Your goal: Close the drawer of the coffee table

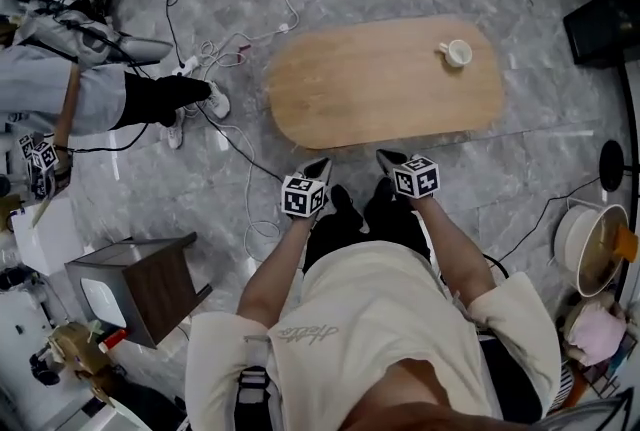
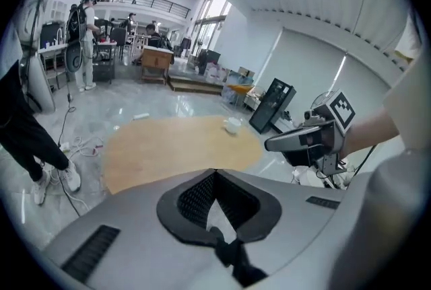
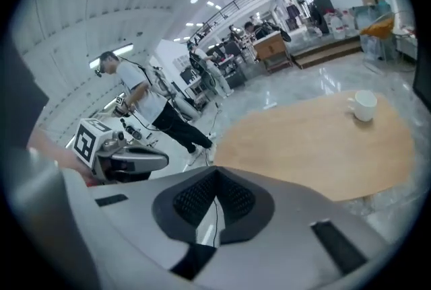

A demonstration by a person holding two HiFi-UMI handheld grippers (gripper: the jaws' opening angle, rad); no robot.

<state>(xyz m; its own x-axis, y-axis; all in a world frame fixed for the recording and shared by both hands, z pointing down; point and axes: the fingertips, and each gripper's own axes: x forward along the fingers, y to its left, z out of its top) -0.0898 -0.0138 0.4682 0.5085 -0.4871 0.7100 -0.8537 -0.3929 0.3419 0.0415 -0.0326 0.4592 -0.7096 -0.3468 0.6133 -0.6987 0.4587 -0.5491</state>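
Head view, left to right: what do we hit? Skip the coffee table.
brown stool → left hand-held gripper → right hand-held gripper → cup → white pot

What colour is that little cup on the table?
The cup is white, clearest in the right gripper view.

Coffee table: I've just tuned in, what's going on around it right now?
A person stands at the near long side of the oval wooden coffee table, with a tool in each hand. The left tool and right tool hover side by side just short of the table's near edge. Both are shut, empty and touching nothing. A white cup sits toward the right end of the top. No view shows the drawer, so I can't tell whether it is open.
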